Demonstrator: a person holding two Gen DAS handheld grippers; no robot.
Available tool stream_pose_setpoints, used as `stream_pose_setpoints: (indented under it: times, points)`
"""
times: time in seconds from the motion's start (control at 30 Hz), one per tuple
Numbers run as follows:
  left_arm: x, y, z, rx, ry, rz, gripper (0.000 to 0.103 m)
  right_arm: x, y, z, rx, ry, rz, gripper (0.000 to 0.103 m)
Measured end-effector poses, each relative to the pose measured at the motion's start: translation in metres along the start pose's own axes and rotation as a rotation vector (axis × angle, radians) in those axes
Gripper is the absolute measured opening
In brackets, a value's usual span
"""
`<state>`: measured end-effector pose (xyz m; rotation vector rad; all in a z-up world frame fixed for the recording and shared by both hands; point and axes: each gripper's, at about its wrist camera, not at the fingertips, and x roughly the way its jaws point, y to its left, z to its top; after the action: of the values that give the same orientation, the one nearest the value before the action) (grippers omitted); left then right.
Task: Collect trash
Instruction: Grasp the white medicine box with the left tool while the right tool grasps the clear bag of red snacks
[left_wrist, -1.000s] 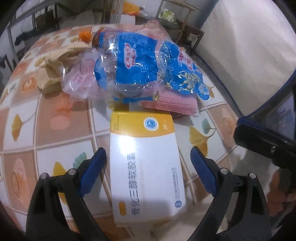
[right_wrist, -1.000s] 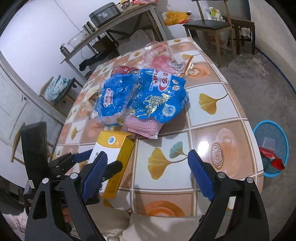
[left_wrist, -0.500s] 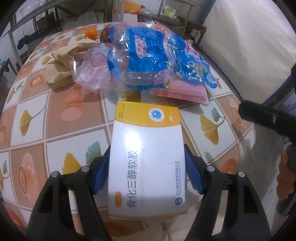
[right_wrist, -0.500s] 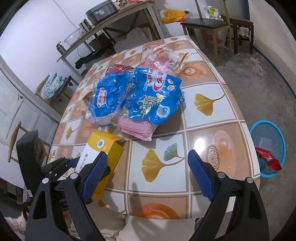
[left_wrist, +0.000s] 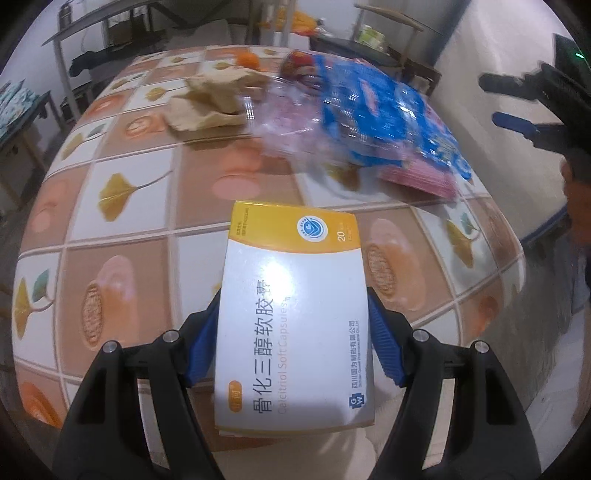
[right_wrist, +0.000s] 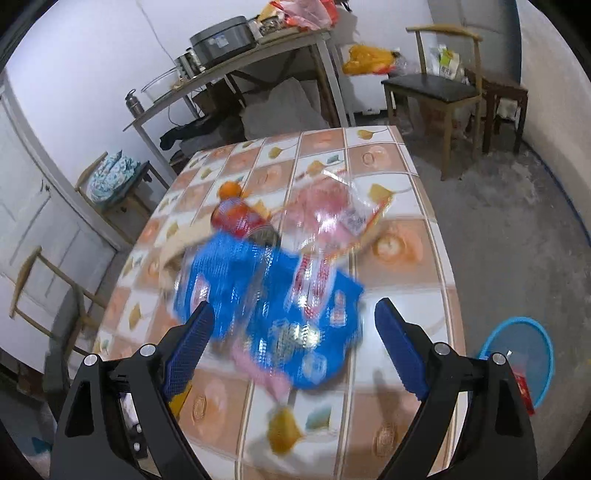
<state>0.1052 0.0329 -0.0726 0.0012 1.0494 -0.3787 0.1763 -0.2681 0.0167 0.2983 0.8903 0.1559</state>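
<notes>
My left gripper (left_wrist: 291, 347) is shut on a white and yellow medicine box (left_wrist: 295, 314), lifted above the near edge of the tiled table (left_wrist: 129, 236). A pile of trash lies further back: blue plastic bags (left_wrist: 384, 110), a pink pack (left_wrist: 421, 181), crumpled brown paper (left_wrist: 210, 99). My right gripper (right_wrist: 291, 347) is open and empty above the blue bags (right_wrist: 280, 310), which are blurred in that view. A clear pink bag (right_wrist: 332, 210) and a red can (right_wrist: 236, 218) lie behind them.
A blue waste basket (right_wrist: 517, 354) stands on the floor at the right of the table. An orange (right_wrist: 229, 190) lies on the table. A wooden chair (right_wrist: 439, 88) and a cluttered side table (right_wrist: 236, 70) stand at the back.
My left gripper has closed on the medicine box and lifted it off the table. My right gripper has risen and swung over the blue bags, still open.
</notes>
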Motion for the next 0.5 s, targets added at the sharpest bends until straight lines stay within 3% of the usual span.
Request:
stream_pose_setpoints:
  times: [0.2, 0.5]
  points:
    - [-0.003, 0.016, 0.000, -0.048, -0.018, -0.012, 0.068, 0.057, -0.064, 0.047, 0.335, 0.080, 0.074, 0.085]
    - [-0.005, 0.028, 0.000, -0.067, -0.034, -0.022, 0.068, 0.116, -0.102, 0.048, 0.567, 0.138, 0.063, 0.059]
